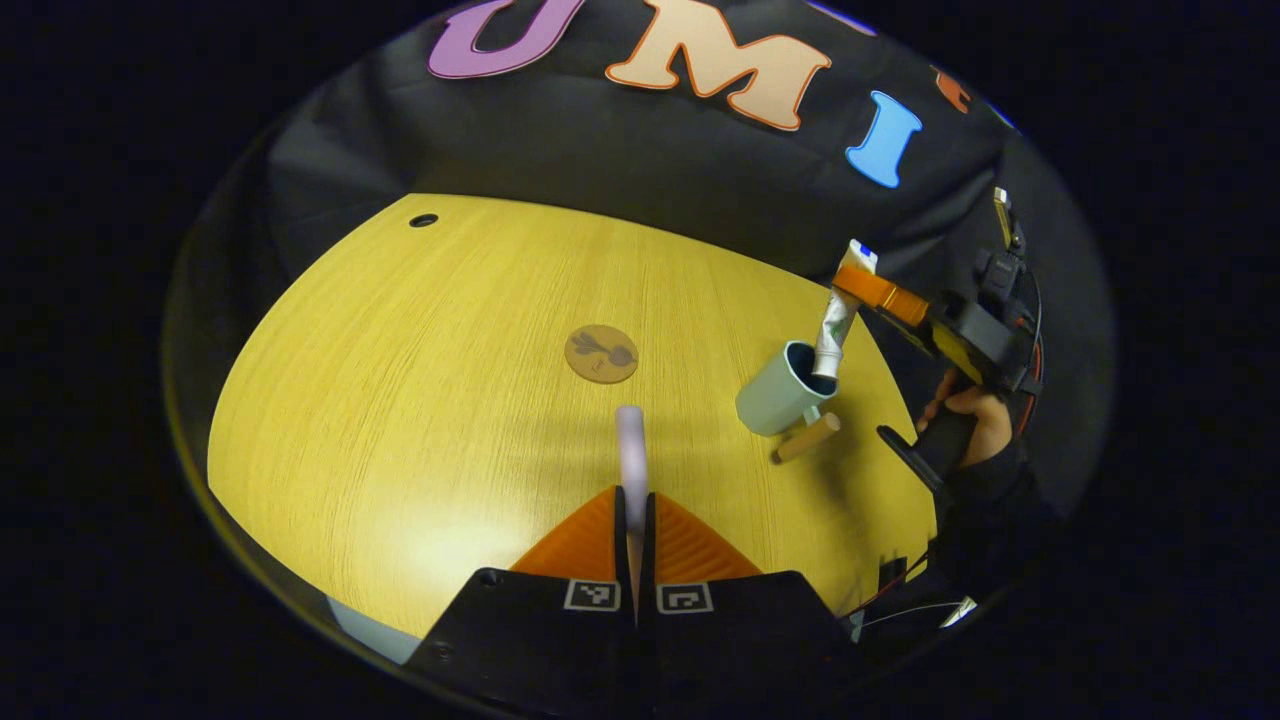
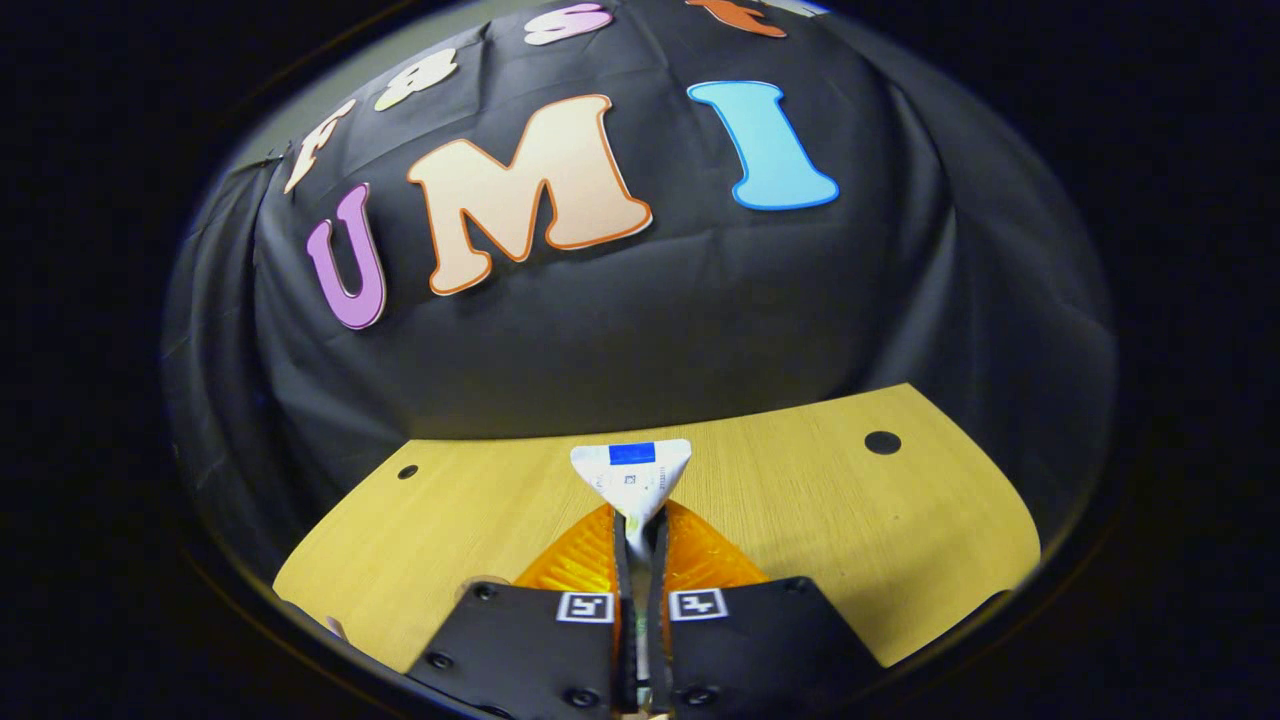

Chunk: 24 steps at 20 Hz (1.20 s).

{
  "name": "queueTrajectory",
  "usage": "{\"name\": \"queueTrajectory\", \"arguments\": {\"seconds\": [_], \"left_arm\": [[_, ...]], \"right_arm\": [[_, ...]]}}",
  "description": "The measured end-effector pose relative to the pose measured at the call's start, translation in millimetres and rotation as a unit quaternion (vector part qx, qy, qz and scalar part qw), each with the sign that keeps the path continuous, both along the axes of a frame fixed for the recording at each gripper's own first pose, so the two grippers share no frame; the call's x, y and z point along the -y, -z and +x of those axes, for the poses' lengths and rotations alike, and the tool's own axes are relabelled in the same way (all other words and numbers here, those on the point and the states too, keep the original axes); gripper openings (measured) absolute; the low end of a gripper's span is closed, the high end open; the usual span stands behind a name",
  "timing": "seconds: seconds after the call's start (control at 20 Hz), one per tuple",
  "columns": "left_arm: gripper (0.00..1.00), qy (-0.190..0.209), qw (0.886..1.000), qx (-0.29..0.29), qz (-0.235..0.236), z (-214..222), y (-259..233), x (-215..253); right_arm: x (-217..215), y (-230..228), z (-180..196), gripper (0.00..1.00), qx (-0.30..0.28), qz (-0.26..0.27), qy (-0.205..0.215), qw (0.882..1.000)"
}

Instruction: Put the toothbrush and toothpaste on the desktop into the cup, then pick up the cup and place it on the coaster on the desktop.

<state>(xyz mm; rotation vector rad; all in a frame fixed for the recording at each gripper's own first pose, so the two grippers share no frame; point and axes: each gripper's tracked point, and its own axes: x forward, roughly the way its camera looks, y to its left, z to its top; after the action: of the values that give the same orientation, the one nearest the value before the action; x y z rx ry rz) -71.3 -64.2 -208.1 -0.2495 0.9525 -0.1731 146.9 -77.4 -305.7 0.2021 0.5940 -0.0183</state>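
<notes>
toothpaste [image 1: 838,325] in right claw [image 1: 868,285], over cup [image 1: 782,392]

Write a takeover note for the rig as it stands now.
Left gripper: shut on the toothbrush, held above the table.
Right gripper: shut on the toothpaste; the left gripper view shows its lower end entering the cup.
Cup stands on the table, away from the coaster.
Done: both items picked up.
Left: release the toothpaste into the cup, add the toothbrush, move the cup onto the coaster.
</notes>
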Motion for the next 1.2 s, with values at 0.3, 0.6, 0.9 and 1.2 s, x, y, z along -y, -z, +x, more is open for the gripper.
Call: {"name": "queueTrajectory", "arguments": {"seconds": [0.3, 0.6, 0.9, 1.2], "left_arm": [[0.0, 0.006, 1.0, 0.025, 0.006, 16, -12, 5], [0.0, 0.043, 0.998, 0.047, -0.006, 47, -24, 37], [0.0, 0.069, 0.993, 0.082, -0.039, 82, -36, 79], [0.0, 0.074, 0.981, 0.16, -0.075, 147, -65, 130]], "right_arm": [[0, 34, -20, 0.16, -0.039, -0.019, -0.004, 0.999], [-2, 35, -55, 0.64, -0.067, -0.012, -0.037, 0.997], [33, 6, -100, 0.99, -0.06, -0.002, -0.012, 0.998], [77, -8, -146, 0.95, -0.068, 0.003, 0.03, 0.997]]}}
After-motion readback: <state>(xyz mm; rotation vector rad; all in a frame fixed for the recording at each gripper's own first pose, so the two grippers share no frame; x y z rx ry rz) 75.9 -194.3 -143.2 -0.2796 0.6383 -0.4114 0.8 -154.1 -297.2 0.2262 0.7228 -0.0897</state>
